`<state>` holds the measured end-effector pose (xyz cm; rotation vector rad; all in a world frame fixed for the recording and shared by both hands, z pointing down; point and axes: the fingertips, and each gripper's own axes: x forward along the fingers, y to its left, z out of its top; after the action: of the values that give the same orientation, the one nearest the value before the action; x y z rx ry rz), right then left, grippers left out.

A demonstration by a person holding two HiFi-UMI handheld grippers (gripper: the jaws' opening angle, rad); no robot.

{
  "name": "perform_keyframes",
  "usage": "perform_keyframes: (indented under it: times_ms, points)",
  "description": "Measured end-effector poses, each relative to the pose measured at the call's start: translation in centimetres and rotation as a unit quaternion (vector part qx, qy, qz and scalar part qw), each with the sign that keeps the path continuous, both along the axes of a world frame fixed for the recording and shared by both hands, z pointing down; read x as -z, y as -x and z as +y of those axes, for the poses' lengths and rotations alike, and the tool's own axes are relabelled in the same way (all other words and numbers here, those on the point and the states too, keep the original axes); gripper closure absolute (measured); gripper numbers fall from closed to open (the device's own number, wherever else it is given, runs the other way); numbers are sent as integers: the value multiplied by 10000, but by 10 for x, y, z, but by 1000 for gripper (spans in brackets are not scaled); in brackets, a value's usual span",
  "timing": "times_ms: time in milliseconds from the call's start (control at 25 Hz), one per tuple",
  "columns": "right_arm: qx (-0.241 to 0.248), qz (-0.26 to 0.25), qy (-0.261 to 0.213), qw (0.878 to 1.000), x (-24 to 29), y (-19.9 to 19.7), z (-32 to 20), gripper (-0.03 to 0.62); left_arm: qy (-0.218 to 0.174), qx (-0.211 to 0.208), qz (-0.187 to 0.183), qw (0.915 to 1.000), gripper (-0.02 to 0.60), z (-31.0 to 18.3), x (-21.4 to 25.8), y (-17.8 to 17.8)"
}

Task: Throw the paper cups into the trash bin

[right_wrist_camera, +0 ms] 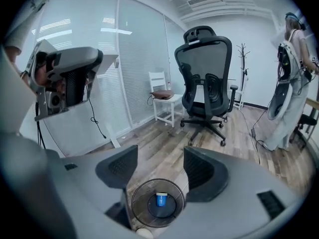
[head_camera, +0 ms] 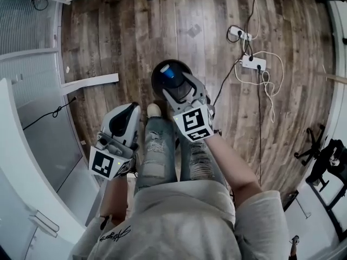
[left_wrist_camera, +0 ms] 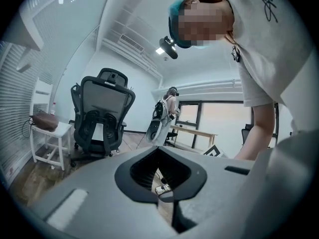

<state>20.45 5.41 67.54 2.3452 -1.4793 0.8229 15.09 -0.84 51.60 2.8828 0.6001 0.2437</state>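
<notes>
right gripper [right_wrist_camera: 160, 168] wide, empty above trash bin [right_wrist_camera: 141, 214], blue paper cup [right_wrist_camera: 161, 199] inside; left gripper [left_wrist_camera: 164, 193] closed, empty; could knock bin if lowered.

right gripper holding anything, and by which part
Nothing is held: the right gripper has its jaws apart and empty over the trash bin, with a blue paper cup inside it.

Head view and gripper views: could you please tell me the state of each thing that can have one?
trash bin: upright, open-topped, on the floor.
paper cup: blue, inside the trash bin.
right gripper: open, empty, held over the trash bin.
left gripper: shut, holding nothing.
</notes>
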Motion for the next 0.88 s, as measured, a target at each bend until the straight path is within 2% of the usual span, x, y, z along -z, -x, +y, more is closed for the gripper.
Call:
perform_keyframes:
  times_ms: [880]
  points:
    - [-21, 679, -658, 9955, 158, -4, 25, 324, 33, 22, 410, 9992, 578, 19, 87, 2]
